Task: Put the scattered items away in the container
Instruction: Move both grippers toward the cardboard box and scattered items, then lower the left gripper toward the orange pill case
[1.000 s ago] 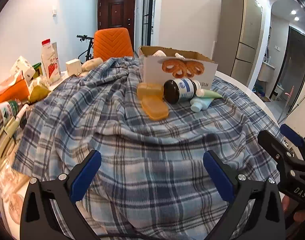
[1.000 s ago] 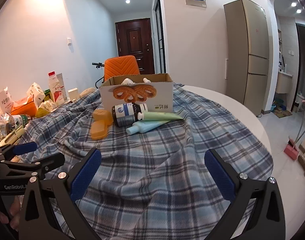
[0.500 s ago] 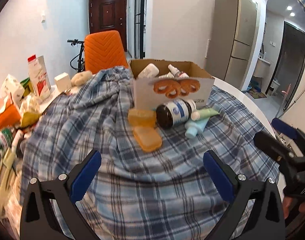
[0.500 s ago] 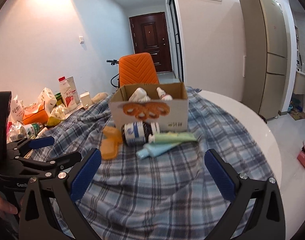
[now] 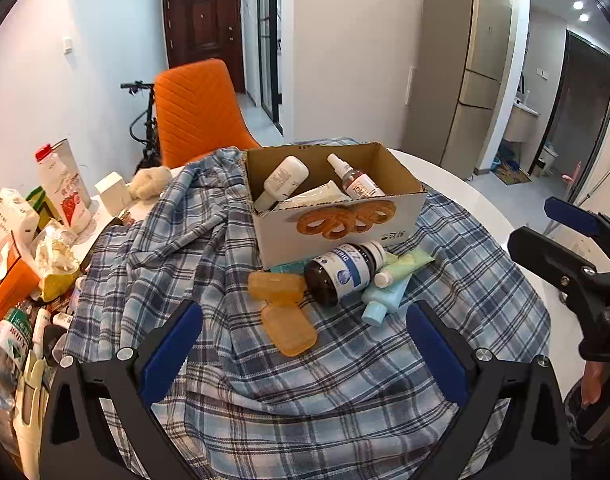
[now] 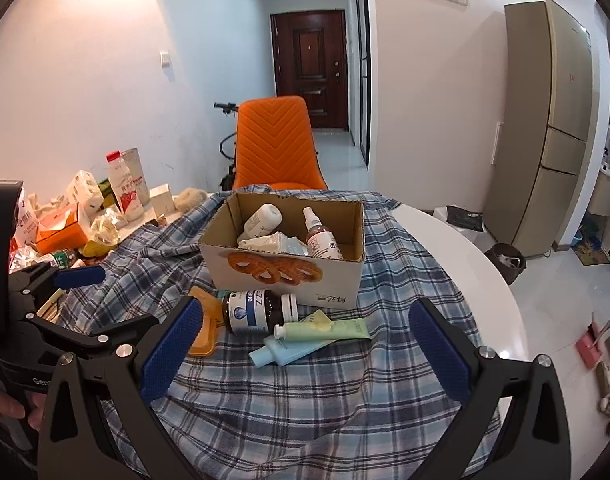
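A cardboard box sits on a plaid cloth and holds a white bottle, a spray bottle and a tube. In front of it lie a dark brown bottle, an open orange soap case, a green tube and a light blue tube. My left gripper is open and empty, short of the soap case. My right gripper is open and empty, above the tubes.
The plaid cloth covers a round white table. Cartons, tissue packs, an orange box and bottles crowd the table's left side. An orange chair stands behind the table. A fridge stands at the right.
Both grippers have risen and tilted down, so the box's inside now shows. Both have come closer to the items in front of the box. Both stay open.
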A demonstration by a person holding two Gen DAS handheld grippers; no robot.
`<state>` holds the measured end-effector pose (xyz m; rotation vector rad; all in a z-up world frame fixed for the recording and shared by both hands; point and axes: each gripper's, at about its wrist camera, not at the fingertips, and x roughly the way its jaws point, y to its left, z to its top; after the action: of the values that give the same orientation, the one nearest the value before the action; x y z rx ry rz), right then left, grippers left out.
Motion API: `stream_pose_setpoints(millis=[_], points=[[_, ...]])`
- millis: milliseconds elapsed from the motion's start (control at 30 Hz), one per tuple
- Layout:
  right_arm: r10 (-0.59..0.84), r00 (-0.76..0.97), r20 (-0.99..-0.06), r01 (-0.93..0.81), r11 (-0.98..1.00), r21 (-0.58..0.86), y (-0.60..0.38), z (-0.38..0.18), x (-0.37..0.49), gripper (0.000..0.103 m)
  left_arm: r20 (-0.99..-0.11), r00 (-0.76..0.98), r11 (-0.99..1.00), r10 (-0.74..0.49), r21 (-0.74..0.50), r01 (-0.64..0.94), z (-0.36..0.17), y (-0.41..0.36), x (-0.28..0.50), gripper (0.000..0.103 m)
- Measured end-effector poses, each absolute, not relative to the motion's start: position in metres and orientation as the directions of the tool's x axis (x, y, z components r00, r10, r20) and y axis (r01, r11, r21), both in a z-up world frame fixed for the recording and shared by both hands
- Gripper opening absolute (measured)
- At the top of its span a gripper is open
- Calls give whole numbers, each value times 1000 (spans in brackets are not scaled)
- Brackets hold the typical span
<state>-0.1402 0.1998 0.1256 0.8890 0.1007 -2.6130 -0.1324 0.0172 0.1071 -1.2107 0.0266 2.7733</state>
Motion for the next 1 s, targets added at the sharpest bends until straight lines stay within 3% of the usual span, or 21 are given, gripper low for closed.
stream_pose_setpoints(millis=[167,300,533,1000], points=[[-384,-673,-632,439,-895,76,196,141,-148,103,-771,-634,-996,59,2,-94,111,12,-156,103],[-351,-655,-669,432,-900,49,194,146,-165,103,-785,-615,-996,74,-22,-91,114,8,-166,103],[-283,-587,-759,408,-913,24,188,143,-214,103,-788,-615,-994,22,46,-95,130,14,-195,103],[-258,-551,-794,403,-915,18,184,139,-239,103,-817,-576,-986,21,80,-149,132,31,-223,103]])
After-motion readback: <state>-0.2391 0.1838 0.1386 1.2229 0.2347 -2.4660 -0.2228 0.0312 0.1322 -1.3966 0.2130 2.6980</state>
